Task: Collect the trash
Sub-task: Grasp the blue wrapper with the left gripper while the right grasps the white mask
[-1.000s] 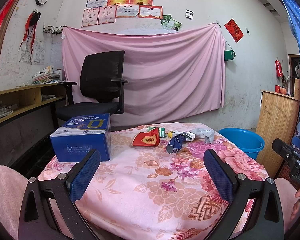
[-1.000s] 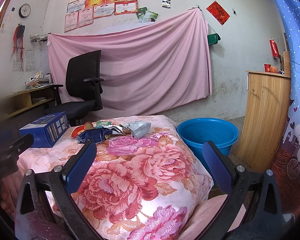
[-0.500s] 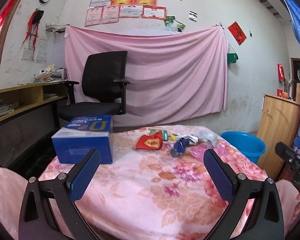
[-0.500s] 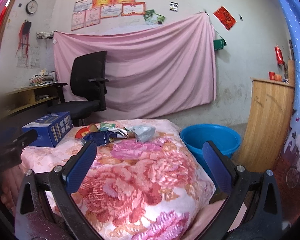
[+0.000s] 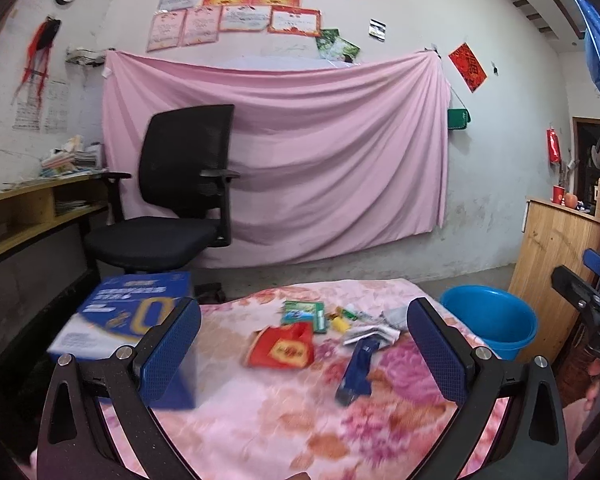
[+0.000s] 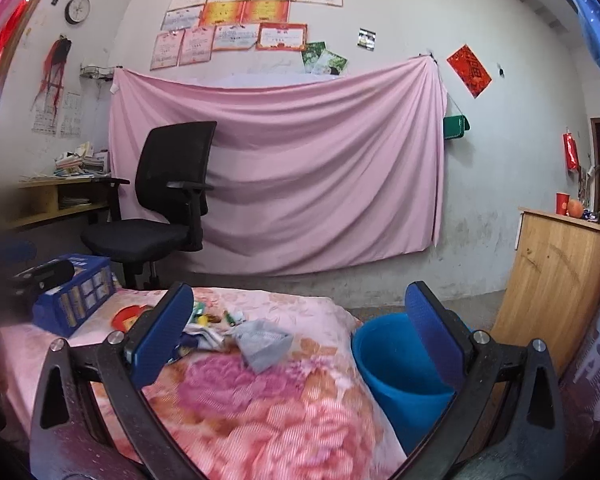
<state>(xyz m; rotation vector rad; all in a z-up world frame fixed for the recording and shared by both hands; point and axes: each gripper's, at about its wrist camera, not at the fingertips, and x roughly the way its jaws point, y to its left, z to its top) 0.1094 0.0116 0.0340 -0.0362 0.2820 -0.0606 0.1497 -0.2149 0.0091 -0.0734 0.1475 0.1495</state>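
Several pieces of trash lie on the floral table cover (image 5: pixel 260 420): a red packet (image 5: pixel 285 348), a dark blue wrapper (image 5: pixel 358 372), a green packet (image 5: pixel 303 313), small yellow bits (image 5: pixel 340 322) and a grey crumpled wrapper (image 6: pixel 262 342). My left gripper (image 5: pixel 304 356) hangs open above the table, short of the red packet, holding nothing. My right gripper (image 6: pixel 300 344) is open too, with the grey wrapper seen between its fingers, farther off. A blue bucket (image 6: pixel 400 368) stands on the floor right of the table.
A blue cardboard box (image 5: pixel 128 320) sits on the table's left side. A black office chair (image 5: pixel 172 200) stands behind, before a pink hanging cloth. A wooden cabinet (image 6: pixel 552 280) is at the right, a shelf desk (image 5: pixel 32 208) at the left.
Both grippers have risen and moved forward toward the trash, so the table and the bucket now appear lower and closer. Both stay open.
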